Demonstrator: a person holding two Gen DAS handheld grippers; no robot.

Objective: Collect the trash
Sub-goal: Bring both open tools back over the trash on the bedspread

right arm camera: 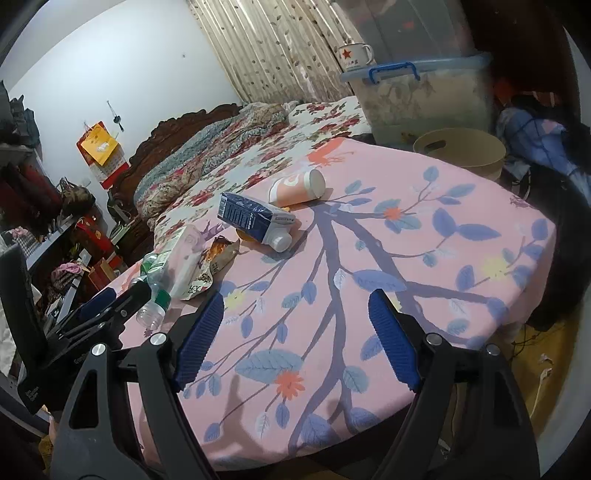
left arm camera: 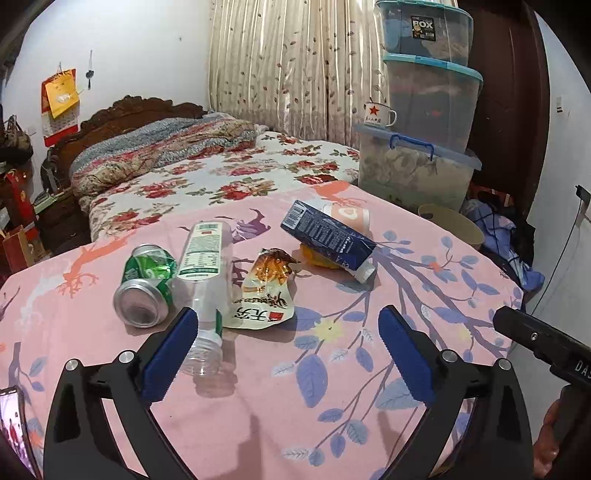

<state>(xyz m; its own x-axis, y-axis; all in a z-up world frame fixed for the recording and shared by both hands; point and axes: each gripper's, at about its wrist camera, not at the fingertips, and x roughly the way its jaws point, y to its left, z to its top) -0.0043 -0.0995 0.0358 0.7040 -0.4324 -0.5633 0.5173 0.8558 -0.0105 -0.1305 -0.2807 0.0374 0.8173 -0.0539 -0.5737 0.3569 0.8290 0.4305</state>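
Both claws stand wide and hold nothing: left claw (left arm camera: 288, 354), right claw (right arm camera: 295, 339). On the pink worktop (left arm camera: 369, 387) lie a crushed green can (left arm camera: 147, 284), clear bottle (left arm camera: 207, 280), snack wrapper (left arm camera: 264, 291), blue carton (left arm camera: 327, 236) and paper cup (right arm camera: 297, 186). A tan bin (right arm camera: 461, 153) stands beyond the far edge.

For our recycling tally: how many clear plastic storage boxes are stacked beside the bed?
3: the top box, the middle box and the bottom box, beside the curtain. Others may be hidden.

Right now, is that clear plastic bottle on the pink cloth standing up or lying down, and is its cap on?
Lying down, cap off. The bottle rests on its side on the cloth, and its open neck shows bare threads.
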